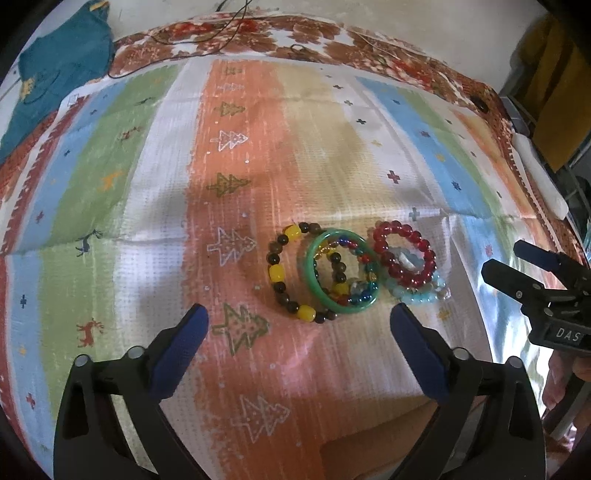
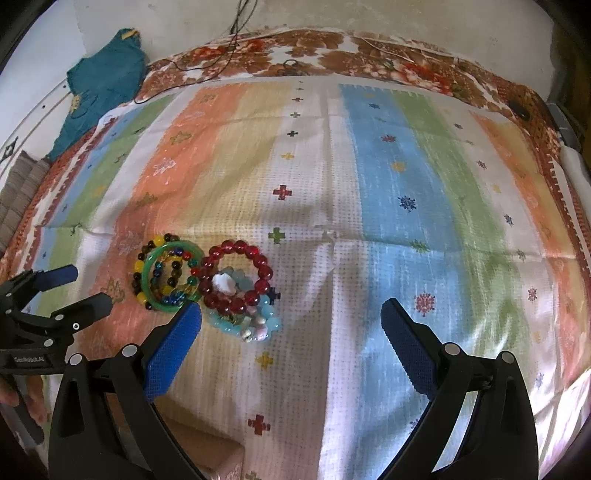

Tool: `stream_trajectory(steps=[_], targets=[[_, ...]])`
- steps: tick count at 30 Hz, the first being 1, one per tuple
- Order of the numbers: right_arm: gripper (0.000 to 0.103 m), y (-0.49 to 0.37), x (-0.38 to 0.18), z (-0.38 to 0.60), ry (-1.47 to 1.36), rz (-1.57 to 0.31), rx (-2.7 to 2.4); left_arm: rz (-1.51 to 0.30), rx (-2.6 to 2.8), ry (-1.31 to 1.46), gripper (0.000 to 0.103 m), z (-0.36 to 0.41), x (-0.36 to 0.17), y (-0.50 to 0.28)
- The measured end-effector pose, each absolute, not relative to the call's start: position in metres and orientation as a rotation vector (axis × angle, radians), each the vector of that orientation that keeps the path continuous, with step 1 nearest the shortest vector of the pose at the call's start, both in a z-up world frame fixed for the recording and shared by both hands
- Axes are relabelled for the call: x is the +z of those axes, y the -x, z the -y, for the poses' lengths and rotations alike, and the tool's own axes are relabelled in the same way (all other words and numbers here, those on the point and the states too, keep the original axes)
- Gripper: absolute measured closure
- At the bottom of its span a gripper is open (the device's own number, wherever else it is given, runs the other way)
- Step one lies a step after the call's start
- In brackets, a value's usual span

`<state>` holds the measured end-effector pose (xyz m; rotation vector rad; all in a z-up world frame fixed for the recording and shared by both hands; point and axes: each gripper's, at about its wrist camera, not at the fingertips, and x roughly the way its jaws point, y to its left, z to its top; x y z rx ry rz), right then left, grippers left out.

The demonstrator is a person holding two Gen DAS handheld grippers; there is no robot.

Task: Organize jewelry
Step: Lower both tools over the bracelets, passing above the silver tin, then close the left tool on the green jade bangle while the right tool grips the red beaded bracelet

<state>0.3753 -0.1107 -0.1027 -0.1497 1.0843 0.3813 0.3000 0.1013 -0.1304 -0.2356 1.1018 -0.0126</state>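
Note:
Several bracelets lie bunched on the striped cloth. A brown and yellow bead bracelet (image 1: 286, 275) lies leftmost, partly under a green bangle (image 1: 309, 275) that rings a multicolour bead bracelet (image 1: 364, 288). A red bead bracelet (image 1: 404, 254) rests on a light blue bead bracelet (image 1: 417, 295). My left gripper (image 1: 299, 325) is open and empty, just short of the bunch. My right gripper (image 2: 291, 317) is open and empty, its left finger (image 2: 173, 350) close to the green bangle (image 2: 147, 275), the red bracelet (image 2: 236, 277) and the light blue bracelet (image 2: 245, 325).
The striped cloth (image 1: 258, 129) covers a bed with a brown floral blanket (image 1: 295, 37) at the far edge. A teal garment (image 1: 55, 74) lies far left. A black cable (image 1: 221, 33) runs along the back. A white object (image 1: 543, 177) lies at the right edge.

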Motion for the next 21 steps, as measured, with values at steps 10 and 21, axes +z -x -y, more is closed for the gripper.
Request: stream_trajectory(steps=[10, 21], targets=[[0.004, -0.39, -0.115, 0.1, 0.194, -1.096, 0.357, -1.101, -0.028, 0.218, 0.018, -0.1, -0.137, -0.313], [0.013, -0.399, -0.126, 0.09, 0.212, -1.093, 0.331, -1.134, -0.016, 0.18, 0.031, -0.093, -0.15, -0.327]])
